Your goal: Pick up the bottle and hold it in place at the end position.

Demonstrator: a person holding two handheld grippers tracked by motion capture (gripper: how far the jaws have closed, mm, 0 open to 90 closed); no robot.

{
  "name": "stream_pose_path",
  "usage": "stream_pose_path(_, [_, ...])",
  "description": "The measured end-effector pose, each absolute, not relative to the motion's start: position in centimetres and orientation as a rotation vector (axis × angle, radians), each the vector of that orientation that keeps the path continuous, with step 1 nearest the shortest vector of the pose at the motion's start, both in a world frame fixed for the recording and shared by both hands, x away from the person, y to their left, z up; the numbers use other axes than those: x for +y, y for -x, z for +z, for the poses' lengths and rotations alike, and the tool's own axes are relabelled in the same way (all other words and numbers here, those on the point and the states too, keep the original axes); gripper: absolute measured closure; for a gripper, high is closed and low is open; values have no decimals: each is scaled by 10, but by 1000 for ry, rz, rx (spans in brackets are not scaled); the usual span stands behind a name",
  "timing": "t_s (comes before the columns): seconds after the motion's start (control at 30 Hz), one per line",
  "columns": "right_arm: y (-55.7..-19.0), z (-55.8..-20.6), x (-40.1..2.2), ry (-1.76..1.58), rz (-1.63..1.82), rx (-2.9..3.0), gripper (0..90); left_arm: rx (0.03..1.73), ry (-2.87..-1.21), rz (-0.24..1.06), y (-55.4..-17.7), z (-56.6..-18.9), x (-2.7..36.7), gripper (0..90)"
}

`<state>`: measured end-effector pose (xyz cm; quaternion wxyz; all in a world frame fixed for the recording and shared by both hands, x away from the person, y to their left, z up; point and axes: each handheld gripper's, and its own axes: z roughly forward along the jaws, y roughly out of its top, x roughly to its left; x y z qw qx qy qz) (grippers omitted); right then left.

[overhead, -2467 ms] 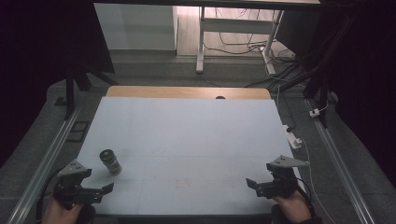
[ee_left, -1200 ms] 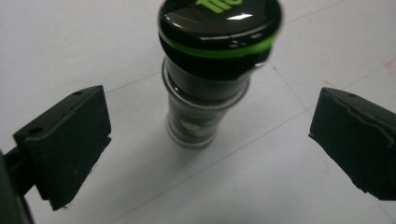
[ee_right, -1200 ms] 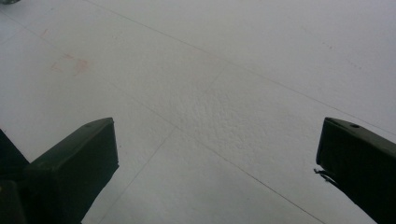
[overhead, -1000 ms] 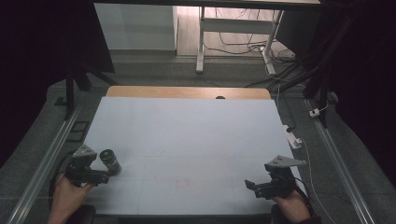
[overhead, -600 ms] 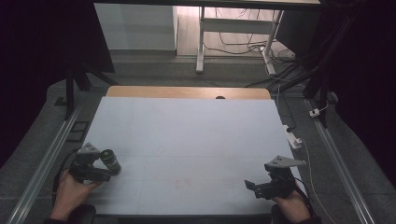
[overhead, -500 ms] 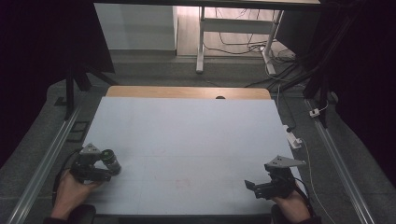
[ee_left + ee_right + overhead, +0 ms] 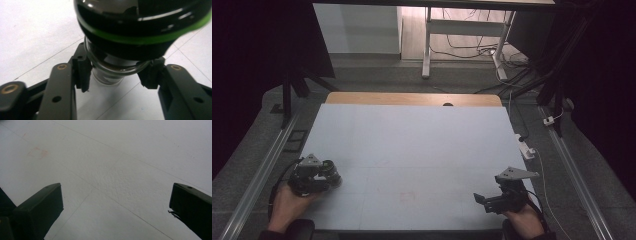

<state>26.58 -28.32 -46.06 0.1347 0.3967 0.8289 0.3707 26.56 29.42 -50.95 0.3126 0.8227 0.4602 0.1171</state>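
A small glass jar (image 7: 330, 169) with a black lid and a green band lies on the white table (image 7: 412, 140) near its front left corner. My left gripper (image 7: 328, 178) has just been closing on it. In the left gripper view the two pads press on the clear glass below the lid of the jar (image 7: 140, 22), so the left gripper (image 7: 116, 72) is shut on it. My right gripper (image 7: 480, 201) rests low at the front right, open, with bare table between the jaws in the right gripper view (image 7: 116, 195).
A wooden strip (image 7: 412, 98) edges the table's far side. Metal rails (image 7: 262, 170) run along both sides. A white power block (image 7: 526, 149) with a cable lies off the right edge. A faint red mark (image 7: 407, 197) shows near the front middle.
The left hand came forward from the front edge to the jar, and its jaws closed around it. The right hand and gripper stayed where they were.
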Motion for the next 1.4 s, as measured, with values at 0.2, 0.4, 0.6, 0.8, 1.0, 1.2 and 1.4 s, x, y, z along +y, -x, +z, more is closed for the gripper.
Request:
stream_pose_path(0.2, [-266,-461,-283,-1149,1070,2403,0,1206,-2191,327,-265,-508,293,531])
stream_pose_path(0.4, [-266,-461,-283,-1149,1071,2404,0,1205,-2215,336,-266,-506,292,535])
stream_pose_path(0.6, [-266,-461,-283,-1152,1071,2405,0,1214,-2181,327,-266,-503,291,536])
stream_pose_path(0.8, [-266,-461,-283,-1156,1070,2404,0,1147,-2205,322,-268,-498,282,536])
stream_pose_path(1.0, [-267,-461,-283,-1158,1070,2402,0,1138,-2198,312,-274,-490,270,536])
stream_pose_path(1.2, [-267,-461,-284,-1158,1072,2401,0,1127,-2204,305,-282,-484,259,535])
stream_pose_path(1.4, [-267,-461,-284,-1159,1072,2401,0,1073,-2205,314,-290,-476,244,536])
